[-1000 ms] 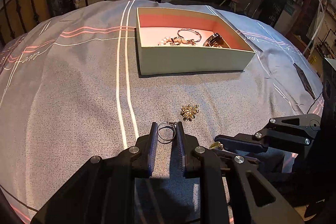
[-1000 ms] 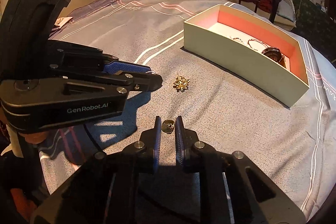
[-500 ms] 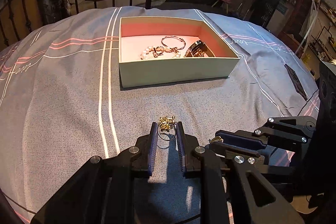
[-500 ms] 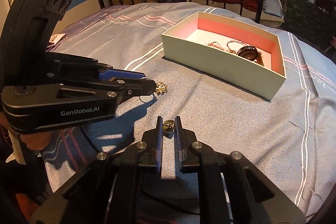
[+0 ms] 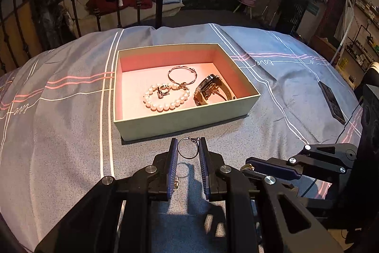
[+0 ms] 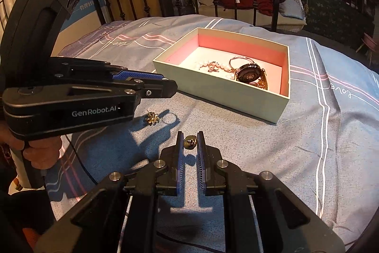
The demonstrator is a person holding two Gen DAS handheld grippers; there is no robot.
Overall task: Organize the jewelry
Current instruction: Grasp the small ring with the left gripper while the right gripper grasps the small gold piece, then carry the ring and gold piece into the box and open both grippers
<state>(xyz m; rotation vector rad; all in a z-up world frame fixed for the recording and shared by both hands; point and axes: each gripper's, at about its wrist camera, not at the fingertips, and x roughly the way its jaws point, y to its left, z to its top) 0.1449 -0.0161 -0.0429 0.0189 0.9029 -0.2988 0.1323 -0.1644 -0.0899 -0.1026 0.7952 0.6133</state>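
Left wrist view: the left gripper point(image 5: 188, 150) pinches a thin ring point(image 5: 187, 150) between its fingers, low in the frame's centre. A second ago the box point(image 5: 184, 121) sat far up the frame with a gold flower piece on the bedspread point(image 5: 59, 134) between; now the box's near wall lies just above the fingertips and the flower has dropped out of this view. Inside the box lie a pearl bracelet point(image 5: 165, 98), a bangle point(image 5: 182, 75) and a watch point(image 5: 210, 91). The ring looks close to being let go over the wall.

Right wrist view: the right gripper point(image 6: 190, 142) is closed on a small gold bead point(image 6: 190, 142), lower centre. The box point(image 6: 222, 87) has grown and drifted toward centre-right, so this hand has advanced too. The gold flower point(image 6: 152, 118) remains on the bedspread, left of centre, under the left gripper point(image 6: 165, 88). It probably comes after these two are dropped in.
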